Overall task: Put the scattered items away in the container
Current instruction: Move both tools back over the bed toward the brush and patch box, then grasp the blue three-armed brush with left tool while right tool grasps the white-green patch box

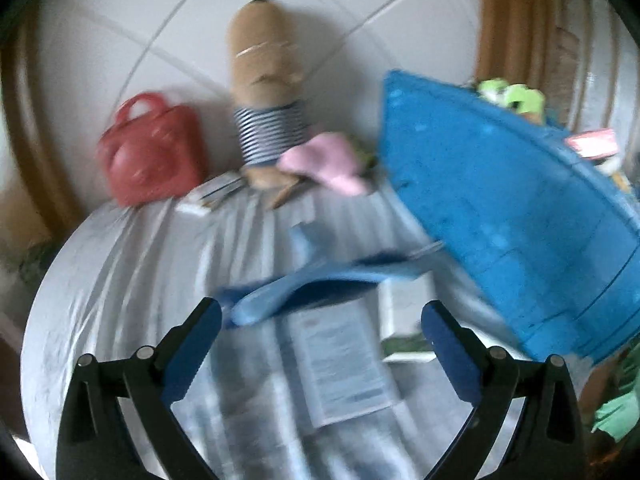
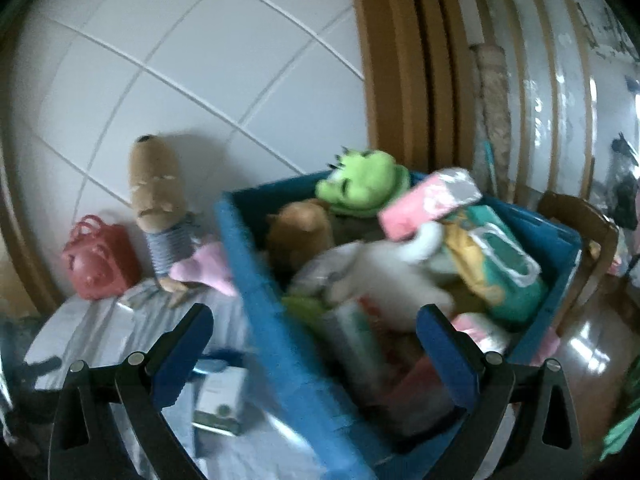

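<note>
1. The blue container [image 2: 256,280] stands on the grey sheet [image 1: 120,264] and is heaped above its rim. In the right wrist view a green plush [image 2: 360,184] sits at its 12 o'clock edge, with a brown plush [image 2: 296,232] at about 10 o'clock.
2. A pink packet [image 2: 424,204] and a green-and-yellow wipes pack [image 2: 496,264] lie toward 2 o'clock; a white soft thing [image 2: 384,280] fills the middle.
3. Outside the container, at its 9 o'clock, a tan striped doll [image 1: 260,92] leans on the tiled wall, a red bag [image 1: 152,152] beside it and a pink cloth [image 1: 328,160] just beside the container wall.
4. A blue cloth [image 1: 304,288], a printed sheet [image 1: 340,364] and a small white box [image 2: 220,400] lie loose on the sheet.
5. The left gripper [image 1: 320,320] stands wide, nothing between its jaws, over the blue cloth and printed sheet.
6. The right gripper [image 2: 312,328] also stands wide and empty, above the container's near corner.
</note>
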`<state>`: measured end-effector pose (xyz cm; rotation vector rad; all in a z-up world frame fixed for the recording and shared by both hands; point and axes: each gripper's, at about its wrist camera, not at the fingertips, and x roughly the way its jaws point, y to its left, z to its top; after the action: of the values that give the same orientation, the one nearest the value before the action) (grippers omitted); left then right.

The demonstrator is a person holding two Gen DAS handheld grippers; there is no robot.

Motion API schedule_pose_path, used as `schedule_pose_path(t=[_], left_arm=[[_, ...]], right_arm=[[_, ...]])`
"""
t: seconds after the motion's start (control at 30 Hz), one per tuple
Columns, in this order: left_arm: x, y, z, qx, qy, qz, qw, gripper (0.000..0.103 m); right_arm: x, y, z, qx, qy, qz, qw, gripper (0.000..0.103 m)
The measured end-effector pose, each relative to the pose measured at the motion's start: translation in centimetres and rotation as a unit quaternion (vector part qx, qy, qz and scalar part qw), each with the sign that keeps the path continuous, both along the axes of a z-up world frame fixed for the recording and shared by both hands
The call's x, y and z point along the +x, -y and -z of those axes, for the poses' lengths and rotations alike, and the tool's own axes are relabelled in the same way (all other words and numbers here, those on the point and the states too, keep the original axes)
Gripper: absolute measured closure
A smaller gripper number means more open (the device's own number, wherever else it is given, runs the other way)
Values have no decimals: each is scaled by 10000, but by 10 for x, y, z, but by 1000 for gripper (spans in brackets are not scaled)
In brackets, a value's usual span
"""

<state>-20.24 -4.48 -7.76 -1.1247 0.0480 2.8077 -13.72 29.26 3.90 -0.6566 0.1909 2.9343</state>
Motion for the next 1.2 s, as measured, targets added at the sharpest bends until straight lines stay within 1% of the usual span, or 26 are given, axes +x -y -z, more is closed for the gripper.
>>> schedule_pose_path(t=[0.07,0.13,0.2,0.3,0.4,0.53,0.6,0.73,0.87,0.93,1.03,1.13,1.2], left_arm=[[5,27,10,-8,100,-153,9998,1],[8,47,20,-12,223,-265,9994,1],[11,62,30,9,363,-353,9987,1],[12,74,42,43,523,-439,9977,1],[10,79,53,72,673,-528,9963,1],[1,79,67,46,843,-677,9941,1],[-7,76,72,6,905,-734,9932,1],[-27,63,78,-30,915,-689,9934,1],[-57,43,80,-170,822,-538,9950,2],[-72,34,81,-268,800,-381,9957,1],[-94,23,80,-384,779,-55,9962,1],[-118,17,86,-386,849,327,9951,2],[-135,14,93,-433,911,609,9930,2]], right_arm=[[4,26,-2,35,-103,-159,9998,0],[1,50,-1,81,-77,-340,9994,0],[-5,74,3,125,19,-545,9984,0],[-21,106,20,189,307,-891,9954,0],[-40,130,46,296,702,-1188,9900,0],[-66,151,87,440,1275,-1635,9773,0],[-77,154,105,428,1487,-1769,9720,0],[-107,150,143,283,1951,-1969,9604,0],[-131,140,177,119,2288,-2006,9525,0],[-139,137,193,41,2455,-1914,9503,0],[-146,131,209,-164,2662,-1809,9467,0],[-152,128,219,-226,2765,-1562,9480,0],[-157,127,227,-373,2831,-1305,9494,0]])
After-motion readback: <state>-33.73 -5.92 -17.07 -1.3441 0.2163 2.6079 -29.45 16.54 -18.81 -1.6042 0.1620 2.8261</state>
